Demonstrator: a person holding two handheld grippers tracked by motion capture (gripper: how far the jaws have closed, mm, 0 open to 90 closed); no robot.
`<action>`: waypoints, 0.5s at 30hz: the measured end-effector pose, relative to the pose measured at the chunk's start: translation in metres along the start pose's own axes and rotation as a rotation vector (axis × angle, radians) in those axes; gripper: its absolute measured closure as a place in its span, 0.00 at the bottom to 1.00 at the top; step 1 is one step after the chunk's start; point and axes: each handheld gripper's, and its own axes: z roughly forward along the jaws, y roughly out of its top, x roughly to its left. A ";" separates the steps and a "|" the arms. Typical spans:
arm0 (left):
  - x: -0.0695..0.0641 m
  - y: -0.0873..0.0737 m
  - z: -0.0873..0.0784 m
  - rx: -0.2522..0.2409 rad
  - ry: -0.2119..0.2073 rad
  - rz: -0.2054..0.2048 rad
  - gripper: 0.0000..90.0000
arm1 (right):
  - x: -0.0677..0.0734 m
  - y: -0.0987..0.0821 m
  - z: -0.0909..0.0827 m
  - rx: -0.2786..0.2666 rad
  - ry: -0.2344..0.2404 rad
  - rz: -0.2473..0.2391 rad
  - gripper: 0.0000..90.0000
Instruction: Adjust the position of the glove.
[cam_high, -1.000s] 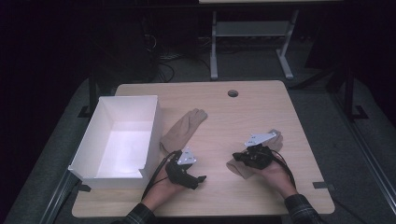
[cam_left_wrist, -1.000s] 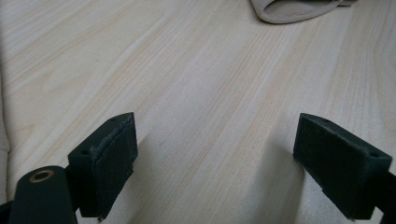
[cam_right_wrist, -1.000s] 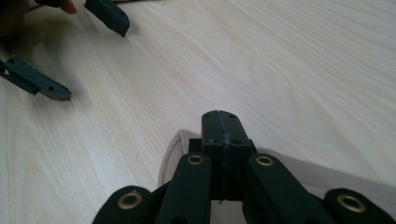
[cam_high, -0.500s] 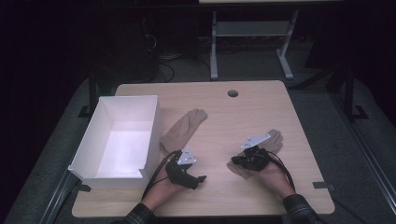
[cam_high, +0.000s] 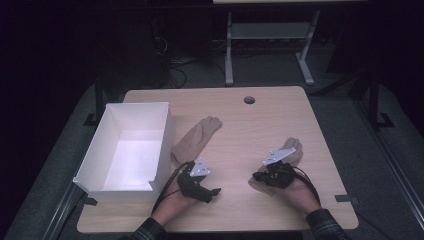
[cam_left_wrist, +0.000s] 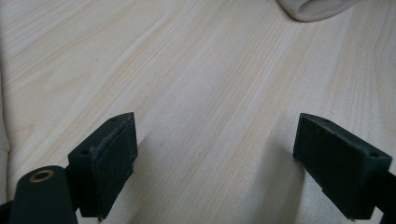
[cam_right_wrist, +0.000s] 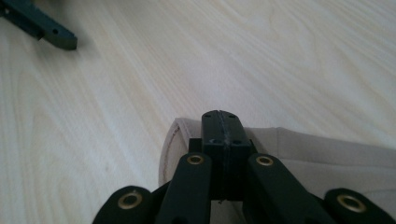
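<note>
Since a second ago the right gripper (cam_high: 260, 176) has slid a little toward the person's side of the light wooden table (cam_high: 250, 127), and the tan fabric glove (cam_high: 294, 150) beneath it has shifted with it, while the left gripper (cam_high: 212, 192) has stayed where it was. In the right gripper view the two black jaws are pressed flat together, and they lie right over the rounded, stitched edge of the tan fabric glove (cam_right_wrist: 299, 149); whether a fold of cloth is pinched between the pads cannot be made out, since the jaws cover that spot. From above, this glove lies on the right part of the table, its far end poking out past the grey three-cornered plate on the gripper. In the left gripper view the left gripper (cam_left_wrist: 215, 168) has its jaws standing wide apart with bare wood between them and nothing in their hold; the edge of the tan glove (cam_left_wrist: 317, 8) shows at the top of that view. A second tan fabric glove (cam_high: 197, 137) lies flat near the middle of the table, just beyond the left gripper and beside the white open-topped rectangular box (cam_high: 165, 135), which sits on the table's left side.
</note>
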 end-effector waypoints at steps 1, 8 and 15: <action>0.000 0.000 0.000 0.001 0.000 0.001 0.14 | 0.000 -0.002 -0.002 0.004 0.003 0.003 1.00; 0.000 0.000 0.000 -0.003 0.000 -0.004 0.14 | 0.002 -0.016 -0.016 0.015 -0.004 0.003 1.00; 0.000 0.000 0.000 0.000 0.000 0.000 0.14 | -0.002 -0.034 -0.034 0.030 -0.017 0.029 1.00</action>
